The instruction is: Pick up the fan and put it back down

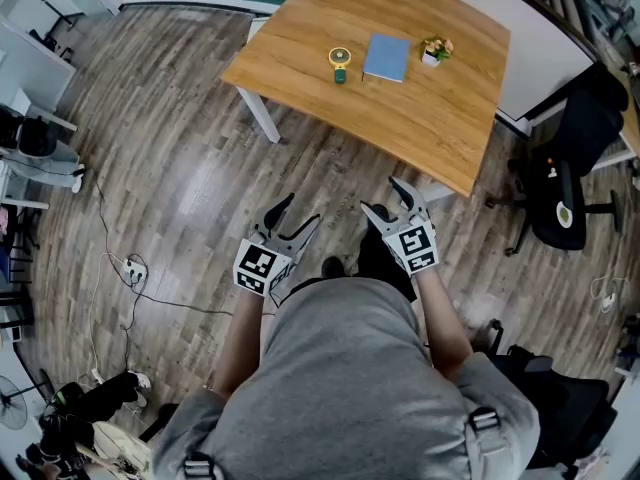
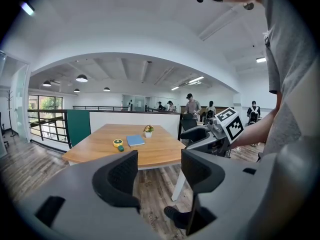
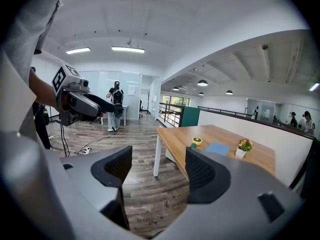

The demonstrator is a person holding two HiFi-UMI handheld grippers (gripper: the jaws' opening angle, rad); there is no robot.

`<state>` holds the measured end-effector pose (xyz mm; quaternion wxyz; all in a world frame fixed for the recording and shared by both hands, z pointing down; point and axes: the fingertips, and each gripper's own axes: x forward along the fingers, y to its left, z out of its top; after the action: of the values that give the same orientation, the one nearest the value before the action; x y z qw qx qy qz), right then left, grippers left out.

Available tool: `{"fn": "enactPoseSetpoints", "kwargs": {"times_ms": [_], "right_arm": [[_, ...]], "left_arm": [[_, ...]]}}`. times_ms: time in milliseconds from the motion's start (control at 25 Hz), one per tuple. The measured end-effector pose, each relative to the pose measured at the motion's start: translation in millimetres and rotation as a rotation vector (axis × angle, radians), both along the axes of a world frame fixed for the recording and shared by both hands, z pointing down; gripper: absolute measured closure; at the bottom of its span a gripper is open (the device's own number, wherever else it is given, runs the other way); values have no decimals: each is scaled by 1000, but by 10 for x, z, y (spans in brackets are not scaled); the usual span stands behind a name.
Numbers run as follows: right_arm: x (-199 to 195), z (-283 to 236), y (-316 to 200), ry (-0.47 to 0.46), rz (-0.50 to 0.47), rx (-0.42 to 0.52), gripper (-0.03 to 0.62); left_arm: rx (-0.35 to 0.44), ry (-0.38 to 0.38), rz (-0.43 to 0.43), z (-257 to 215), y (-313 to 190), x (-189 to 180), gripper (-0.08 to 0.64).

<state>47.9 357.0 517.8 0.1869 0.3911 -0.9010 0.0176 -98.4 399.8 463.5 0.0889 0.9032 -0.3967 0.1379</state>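
The fan [image 1: 340, 61] is small, with a round yellow head on a green base, and it stands on the wooden table [image 1: 420, 118] far ahead of me. It also shows small in the left gripper view as the fan [image 2: 118, 143] and in the right gripper view as the fan [image 3: 197, 142]. Well short of the table, my left gripper [image 1: 303, 210] is held over the floor, open and empty. My right gripper [image 1: 382, 196] is beside it, near the table's front corner, also open and empty. The left gripper [image 2: 160, 171] and right gripper [image 3: 159, 171] have only floor between their pads.
A blue notebook [image 1: 387, 57] and a small potted plant [image 1: 436, 50] sit right of the fan. A black office chair [image 1: 565, 168] stands right of the table. A power strip with cables [image 1: 130, 266] lies on the wood floor at left. People stand in the background [image 2: 192, 104].
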Motion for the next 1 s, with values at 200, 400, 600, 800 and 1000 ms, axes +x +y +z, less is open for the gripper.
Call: {"fn": "enactPoseSetpoints", "kwargs": {"times_ms": [200, 400, 600, 800, 1000], "right_arm": [[-35, 11, -13, -12, 2, -10, 258], [-35, 44, -72, -14, -7, -31, 258], [69, 0, -297, -15, 6, -22, 263], [170, 49, -548, -46, 24, -51, 265], [144, 35, -897, -53, 11, -50, 272]], "left_arm": [[-5, -1, -7, 23, -54, -57, 285], [-25, 39, -29, 43, -159, -66, 285], [-37, 40, -33, 14, -360, -10, 285], [-37, 34, -35, -26, -610, 71, 285], [-42, 19, -45, -13, -910, 56, 285]]}}
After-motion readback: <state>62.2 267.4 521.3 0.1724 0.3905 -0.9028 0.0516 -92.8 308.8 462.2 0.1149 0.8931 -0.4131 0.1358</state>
